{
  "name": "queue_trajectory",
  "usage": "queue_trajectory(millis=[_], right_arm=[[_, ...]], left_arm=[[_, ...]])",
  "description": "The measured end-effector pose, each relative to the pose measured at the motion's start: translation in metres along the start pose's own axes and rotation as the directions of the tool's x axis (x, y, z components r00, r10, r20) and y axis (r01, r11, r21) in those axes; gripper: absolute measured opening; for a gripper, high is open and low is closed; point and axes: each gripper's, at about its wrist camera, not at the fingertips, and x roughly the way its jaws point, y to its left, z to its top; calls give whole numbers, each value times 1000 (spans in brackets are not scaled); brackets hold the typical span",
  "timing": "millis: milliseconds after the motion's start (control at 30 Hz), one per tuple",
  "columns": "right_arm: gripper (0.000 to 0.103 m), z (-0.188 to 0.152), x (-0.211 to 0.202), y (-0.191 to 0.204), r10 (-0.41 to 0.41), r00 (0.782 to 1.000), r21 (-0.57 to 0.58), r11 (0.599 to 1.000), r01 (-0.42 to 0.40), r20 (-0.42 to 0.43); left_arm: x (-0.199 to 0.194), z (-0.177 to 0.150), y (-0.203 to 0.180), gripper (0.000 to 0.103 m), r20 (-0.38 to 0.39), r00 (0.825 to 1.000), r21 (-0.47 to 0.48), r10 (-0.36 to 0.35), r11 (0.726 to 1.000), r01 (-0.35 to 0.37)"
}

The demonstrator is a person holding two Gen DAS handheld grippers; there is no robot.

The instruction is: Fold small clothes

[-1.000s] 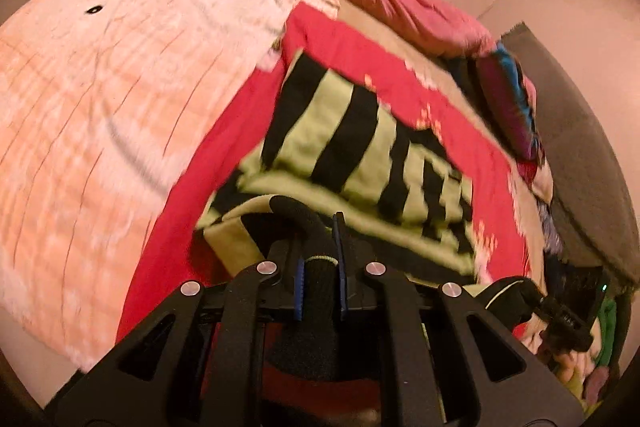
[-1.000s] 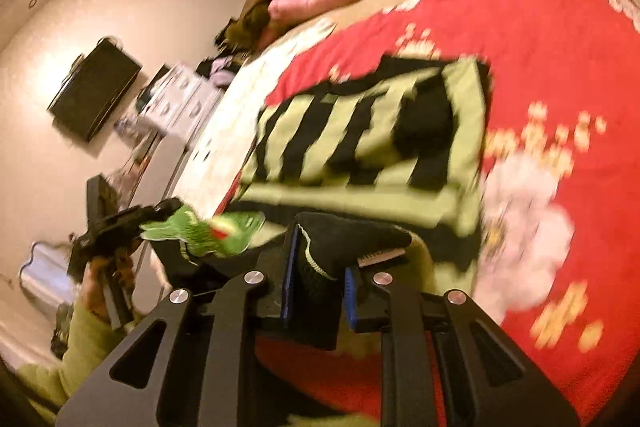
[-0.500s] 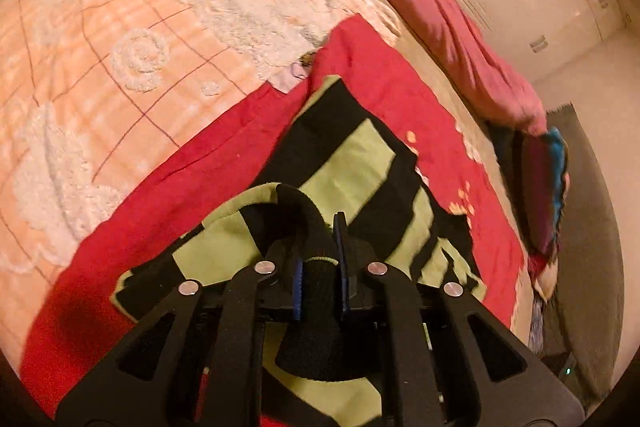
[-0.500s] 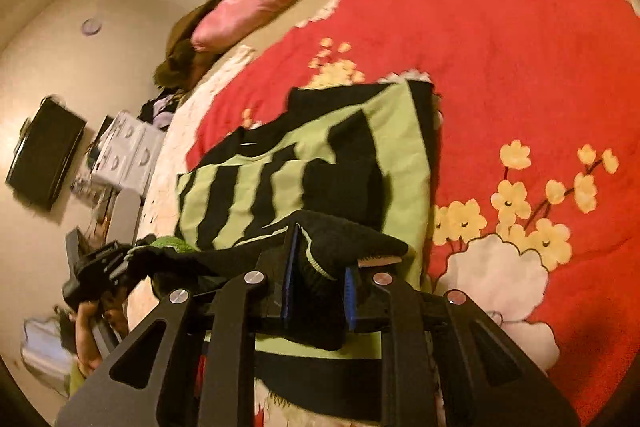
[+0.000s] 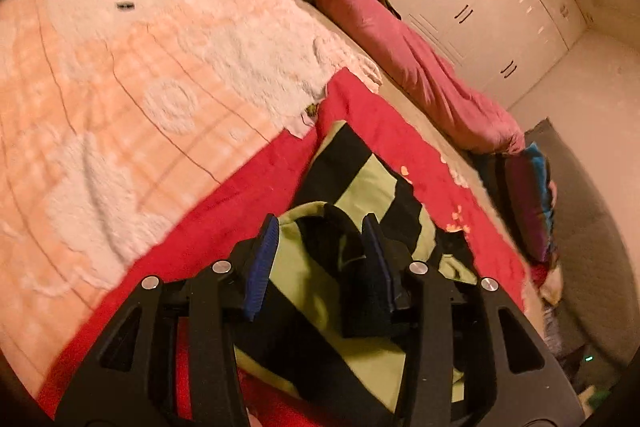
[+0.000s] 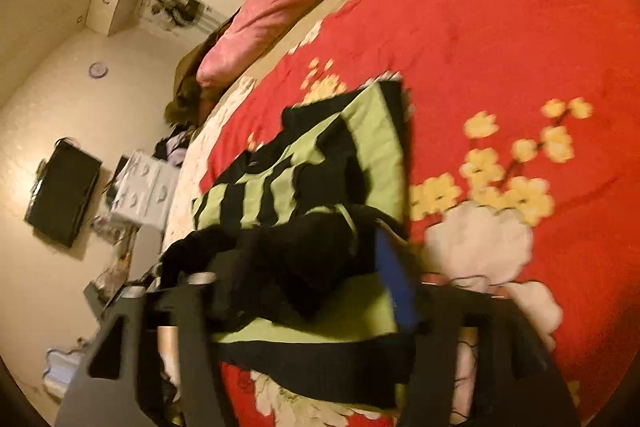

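Observation:
A small green-and-black striped garment point(image 5: 360, 183) lies folded on the red flowered blanket point(image 5: 384, 131). My left gripper point(image 5: 320, 251) hangs low over its near edge. Its jaws are opening, and a black and green fold lies loose between the blue pads point(image 5: 262, 263) without being pressed. In the right wrist view the same garment point(image 6: 372, 147) stretches away across the blanket point(image 6: 500, 27). My right gripper point(image 6: 316, 267) is blurred and its jaws are opening wide. A black cuff lies slack between them and hides the left finger. The right pad point(image 6: 396, 279) is clear of the cloth.
A peach and white fleece blanket point(image 5: 120, 87) covers the bed's left side. A pink duvet point(image 5: 400, 67) lies along the far edge, before white wardrobes point(image 5: 480, 7). A striped cushion point(image 5: 528, 195) sits at the right. A wall screen point(image 6: 60, 191) and white drawers point(image 6: 140, 187) stand beyond the bed.
Both grippers carried the garment's near edge forward and down over the garment, then opened. The folds they pinched now lie loose between the spread pads.

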Motion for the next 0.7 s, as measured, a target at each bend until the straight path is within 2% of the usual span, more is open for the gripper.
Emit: queue_trajectory(millis=[100, 167, 267, 333, 367, 400, 467, 533, 600, 633, 667, 700], right_arm=[[69, 4, -13, 3, -14, 999, -32, 999, 15, 38], [73, 5, -20, 12, -50, 997, -112, 992, 56, 57], [79, 1, -25, 32, -123, 989, -286, 948, 143, 87], [79, -8, -23, 44, -166, 982, -393, 900, 188, 90], [78, -12, -22, 46, -172, 982, -421, 887, 190, 83], [78, -17, -19, 49, -179, 981, -459, 867, 193, 72], [78, -27, -14, 57, -198, 978, -536, 820, 200, 62], [78, -36, -6, 64, -220, 974, -603, 771, 207, 53], [81, -43, 6, 71, -248, 968, -670, 713, 206, 33], [87, -46, 11, 75, -266, 964, -703, 679, 211, 33], [94, -49, 17, 79, -287, 957, -737, 637, 224, 43], [94, -51, 25, 85, -326, 942, -780, 565, 267, 86]], left_arm=[[-5, -4, -9, 35, 2, 999, 88, 41, 995, -41], [-10, -7, -14, 37, 4, 997, 146, 80, 986, -80], [-17, -12, -20, 40, 23, 990, 235, 138, 962, -139], [-18, -16, -20, 40, 7, 986, 271, 168, 949, -163], [-19, -18, -19, 40, -10, 988, 269, 155, 952, -147], [-20, -20, -16, 40, -38, 993, 251, 111, 963, -98], [-19, -24, -16, 50, -93, 995, 235, 32, 972, -9], [-14, -27, -19, 57, -144, 989, 224, -27, 973, 59], [-6, -32, -19, 61, -212, 972, 172, -98, 976, 136], [-2, -34, -20, 61, -230, 967, 159, -107, 977, 146], [2, -37, -22, 61, -243, 966, 169, -86, 977, 130], [6, -39, -25, 61, -257, 965, 192, -56, 975, 108]])
